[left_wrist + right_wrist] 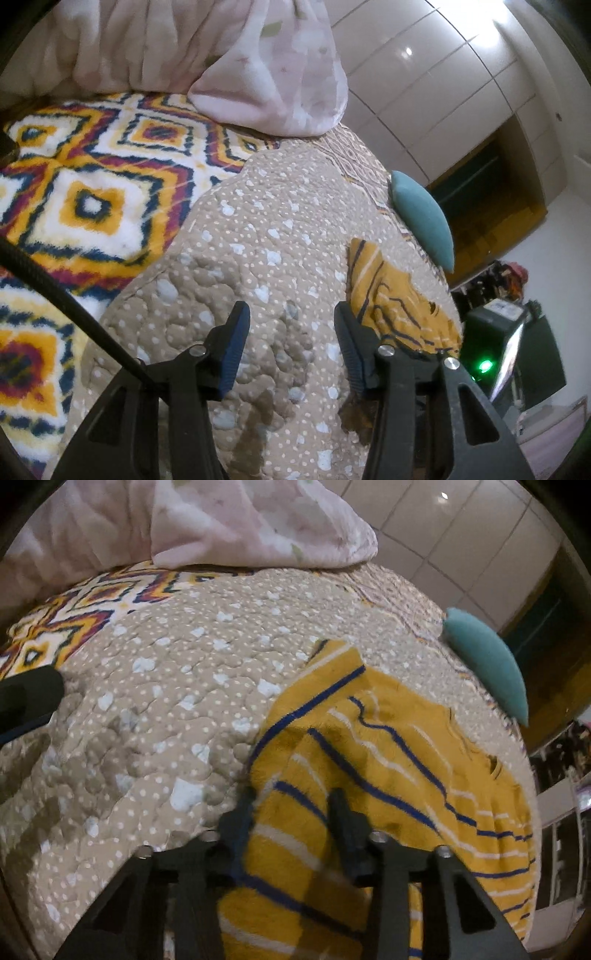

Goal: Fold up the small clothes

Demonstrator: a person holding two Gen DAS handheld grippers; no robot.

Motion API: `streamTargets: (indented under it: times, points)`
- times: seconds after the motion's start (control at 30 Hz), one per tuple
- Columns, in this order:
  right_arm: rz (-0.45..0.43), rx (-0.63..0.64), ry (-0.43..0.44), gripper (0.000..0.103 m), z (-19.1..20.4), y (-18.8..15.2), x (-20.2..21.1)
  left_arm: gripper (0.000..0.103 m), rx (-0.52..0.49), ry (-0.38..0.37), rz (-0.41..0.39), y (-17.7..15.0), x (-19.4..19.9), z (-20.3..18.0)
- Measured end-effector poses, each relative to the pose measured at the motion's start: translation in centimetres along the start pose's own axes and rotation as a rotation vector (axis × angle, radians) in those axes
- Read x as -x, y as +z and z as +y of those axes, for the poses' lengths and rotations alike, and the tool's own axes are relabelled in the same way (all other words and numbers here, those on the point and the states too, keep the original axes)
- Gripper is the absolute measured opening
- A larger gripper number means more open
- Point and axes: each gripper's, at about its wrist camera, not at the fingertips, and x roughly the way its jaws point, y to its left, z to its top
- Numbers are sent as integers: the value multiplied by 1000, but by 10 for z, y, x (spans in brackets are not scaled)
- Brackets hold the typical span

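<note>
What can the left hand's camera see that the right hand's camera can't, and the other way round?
Only the left view shows the dark box with a green light off the bed's edge, a black cable, and the left tool open over bare quilt. Only the right view shows the right tool open, with the yellow striped garment lying between its fingers, and most of that garment spread out. Both show the dotted beige quilt, the patterned blanket, the pink bedding, the teal cushion and the white cupboards.

The yellow striped shirt [373, 738] is soft, fuzzy cloth. The beige bedspread [258, 229] is quilted, bumpy, matt fabric. The wardrobe doors [443, 66] are glossy. The left gripper [291, 332] has ribbed pads.
</note>
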Motion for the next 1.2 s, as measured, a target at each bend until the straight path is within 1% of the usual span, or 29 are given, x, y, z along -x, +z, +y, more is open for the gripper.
streamTargets:
  times: [0.03, 0.07, 0.13, 0.2, 0.27, 0.33, 0.4, 0.47, 0.53, 0.6, 0.63, 0.67, 0.7, 0.73, 0.77, 0.8, 0.83, 0.87, 0.9, 0.97, 1.07, 1.13, 1.17, 1.2]
  points:
    - [-8, -9, 16, 31, -4, -1, 2, 46, -16, -2, -7, -2, 1, -5]
    - [-14, -37, 49, 28, -14, -1, 5, 46, -28, -2, -13, -4, 2, -9]
    - [-33, -150, 162, 26, -47, 1, 16, 47, -63, 14, -24, -9, 2, -20]
    - [-70, -244, 224, 26, -77, 2, 28, 47, -88, 16, -5, -13, 0, -34]
    - [-126, -360, 276, 26, -128, -7, 46, 48, -132, -15, 30, -20, -2, -55]
    - [-169, -469, 303, 25, -181, -25, 59, 49, -193, -25, 61, -28, -3, -77]
    - [-201, -606, 295, 23, -247, -59, 67, 51, -266, -36, 92, -37, -6, -107]
    - [-204, -716, 272, 17, -297, -94, 66, 54, -306, -58, 115, -44, -12, -129]
    - [-175, -844, 262, 17, -345, -143, 51, 57, -338, -88, 144, -53, -21, -152]
    - [-115, -926, 240, 17, -368, -183, 31, 57, -360, -93, 181, -64, -34, -170]
    - [-83, -957, 255, 17, -374, -202, 19, 57, -371, -90, 199, -70, -39, -178]
    - [-74, -976, 291, 18, -378, -214, 12, 57, -382, -89, 213, -75, -44, -185]
    - [-91, -995, 339, 20, -381, -223, 9, 57, -393, -88, 226, -80, -48, -192]
    - [-124, -1013, 366, 20, -384, -230, 12, 57, -411, -85, 245, -86, -53, -201]
    - [-151, -1017, 363, 25, -386, -234, 18, 57, -420, -83, 254, -90, -55, -206]
    - [-177, -1012, 353, 25, -389, -235, 26, 57, -430, -82, 263, -95, -58, -211]
    - [-198, -1001, 355, 29, -392, -235, 33, 57, -435, -82, 266, -98, -59, -215]
    - [-216, -994, 371, 43, -391, -234, 38, 58, -440, -78, 271, -101, -62, -219]
    - [-240, -988, 398, 59, -392, -233, 42, 58, -441, -74, 273, -103, -63, -221]
    - [-272, -976, 434, 70, -391, -232, 46, 58, -437, -65, 278, -106, -65, -226]
    - [-264, -989, 509, 73, -392, -226, 33, 58, -429, -58, 285, -110, -67, -228]
    - [-204, -990, 545, 75, -379, -218, 14, 58, -436, -47, 283, -111, -69, -232]
    - [-183, -977, 555, 73, -372, -215, 5, 58, -439, -43, 283, -111, -70, -234]
    - [-166, -955, 569, 52, -365, -211, -2, 58, -442, -39, 283, -111, -71, -237]
